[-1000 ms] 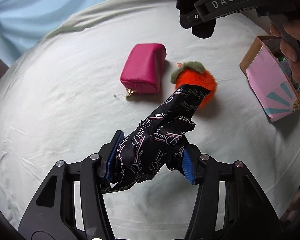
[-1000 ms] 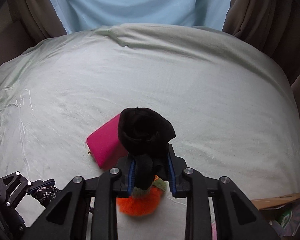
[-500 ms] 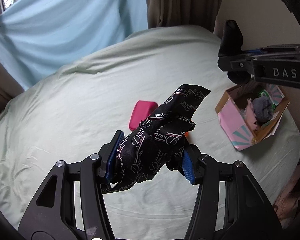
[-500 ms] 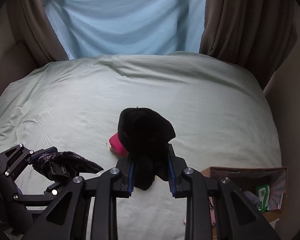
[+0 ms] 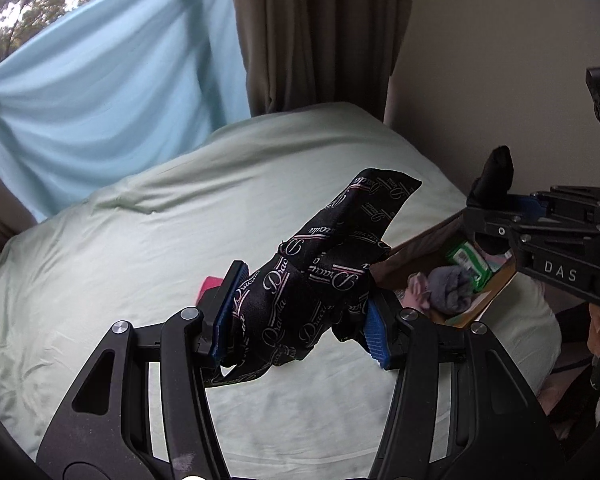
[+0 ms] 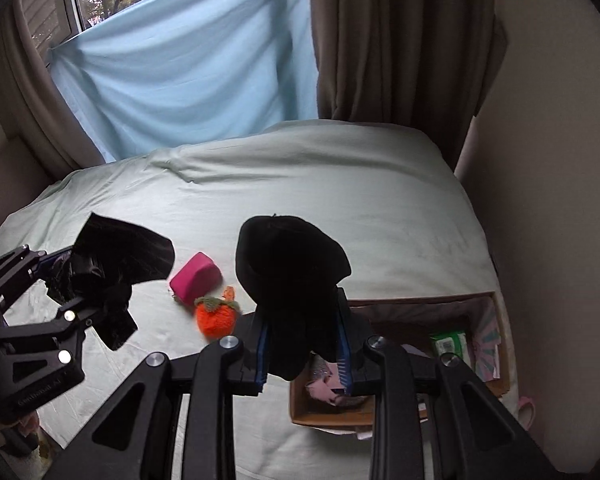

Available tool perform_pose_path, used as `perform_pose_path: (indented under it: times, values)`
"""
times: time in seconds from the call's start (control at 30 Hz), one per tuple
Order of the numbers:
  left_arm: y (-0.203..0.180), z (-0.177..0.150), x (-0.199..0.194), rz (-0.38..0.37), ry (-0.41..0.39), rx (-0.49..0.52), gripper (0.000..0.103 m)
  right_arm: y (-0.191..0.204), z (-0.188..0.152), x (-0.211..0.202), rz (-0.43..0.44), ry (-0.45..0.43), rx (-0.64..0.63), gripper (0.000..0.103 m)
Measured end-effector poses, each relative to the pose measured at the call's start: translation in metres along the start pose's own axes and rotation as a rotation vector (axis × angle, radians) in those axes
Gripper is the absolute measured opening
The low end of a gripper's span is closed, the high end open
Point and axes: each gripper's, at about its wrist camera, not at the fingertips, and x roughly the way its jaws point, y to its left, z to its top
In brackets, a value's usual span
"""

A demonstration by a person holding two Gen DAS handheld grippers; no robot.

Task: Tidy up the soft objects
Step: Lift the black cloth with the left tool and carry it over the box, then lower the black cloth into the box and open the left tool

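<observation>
My left gripper [image 5: 298, 316] is shut on a black patterned scarf [image 5: 324, 264] with white lettering, held high above the bed; it also shows in the right wrist view [image 6: 112, 268]. My right gripper [image 6: 303, 350] is shut on a black soft cloth bundle [image 6: 288, 264], held above the near left part of the cardboard box [image 6: 420, 308]. The box [image 5: 496, 300] holds a grey sock roll [image 5: 448, 288] and a green packet [image 5: 468, 258]. A pink pouch [image 6: 194, 276] and an orange plush fruit [image 6: 216, 314] lie on the bed.
The bed has a pale green sheet [image 6: 320, 184]. A light blue cloth [image 6: 188, 80] and brown curtains [image 6: 388, 40] hang behind it. A beige wall [image 5: 500, 60] stands to the right of the bed, next to the box.
Both grippers rose higher above the bed with their cloths still held. The right gripper moved right, over the box, and the whole bed and window came into view.
</observation>
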Motion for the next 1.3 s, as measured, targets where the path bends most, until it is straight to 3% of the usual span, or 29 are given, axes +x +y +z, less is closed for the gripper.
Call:
perform_pose_path:
  times: [0.37,0.63,1.0,1.23,1.27,1.3]
  values:
    - [-0.123,0.029,0.054,-0.055,0.072,-0.094,0.050,-0.131,-0.010,-0.003,-0.001,0.069,0.003,0.025]
    - [-0.178,0.031,0.116,-0.065,0.187,-0.118,0.050,-0.188,-0.019,0.042,0.032,0.175,0.002,0.025]
    - [-0.185,0.006,0.221,-0.061,0.393,-0.092,0.050,-0.228,-0.034,0.117,0.073,0.333,0.106,0.025]
    - [-0.174,0.000,0.245,-0.081,0.458,-0.066,0.051,-0.235,-0.038,0.148,0.105,0.397,0.217,0.025]
    - [-0.175,0.000,0.244,-0.083,0.458,-0.052,0.059,-0.236,-0.039,0.151,0.114,0.407,0.228,0.030]
    - [-0.175,-0.001,0.243,-0.093,0.465,-0.039,0.073,-0.236,-0.038,0.153,0.130,0.416,0.239,0.045]
